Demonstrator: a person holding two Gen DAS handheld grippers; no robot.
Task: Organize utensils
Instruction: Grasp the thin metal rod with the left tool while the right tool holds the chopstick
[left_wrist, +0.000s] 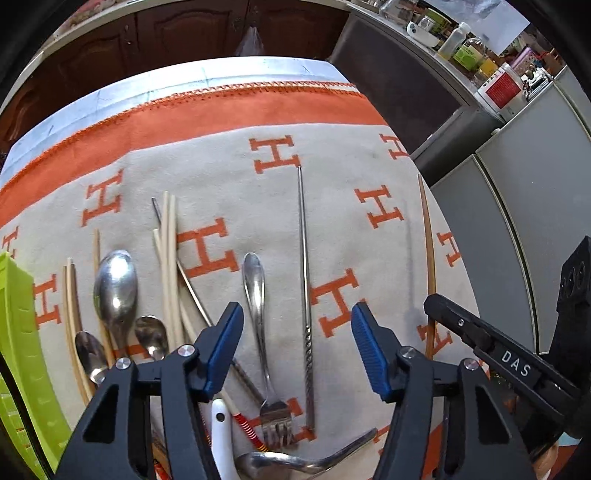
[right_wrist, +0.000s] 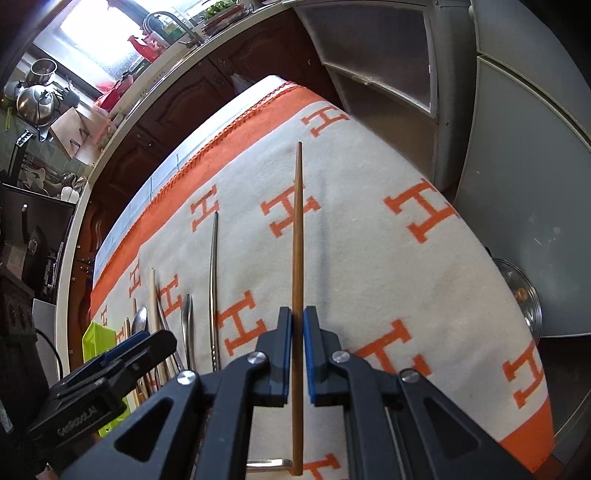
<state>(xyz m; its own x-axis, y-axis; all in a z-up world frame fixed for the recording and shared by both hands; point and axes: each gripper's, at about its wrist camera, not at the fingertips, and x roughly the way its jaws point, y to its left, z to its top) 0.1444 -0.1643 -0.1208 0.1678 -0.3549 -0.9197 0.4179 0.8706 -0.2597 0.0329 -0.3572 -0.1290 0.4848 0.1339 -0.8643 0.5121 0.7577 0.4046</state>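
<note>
Your right gripper (right_wrist: 297, 354) pinches the long brown wooden chopstick (right_wrist: 297, 258) over the cream cloth with orange H letters (right_wrist: 369, 240). Your left gripper (left_wrist: 297, 347) stands spread above the silver metal fork (left_wrist: 258, 314) on that cloth, touching nothing.

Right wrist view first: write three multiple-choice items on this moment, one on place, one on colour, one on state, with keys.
1. Where does the metal chopstick lie?
A. in the green tray
B. between the fork and the brown chopstick
C. off the cloth

2. What colour are the letters on the cloth?
A. blue
B. green
C. orange

3. What is the right gripper doing?
A. shut on the brown chopstick
B. open, empty
C. holding a spoon

Key: 1 B, fork one side, brown chopstick the other. 2 C, orange letters. 3 A, pads clamp it.
</note>
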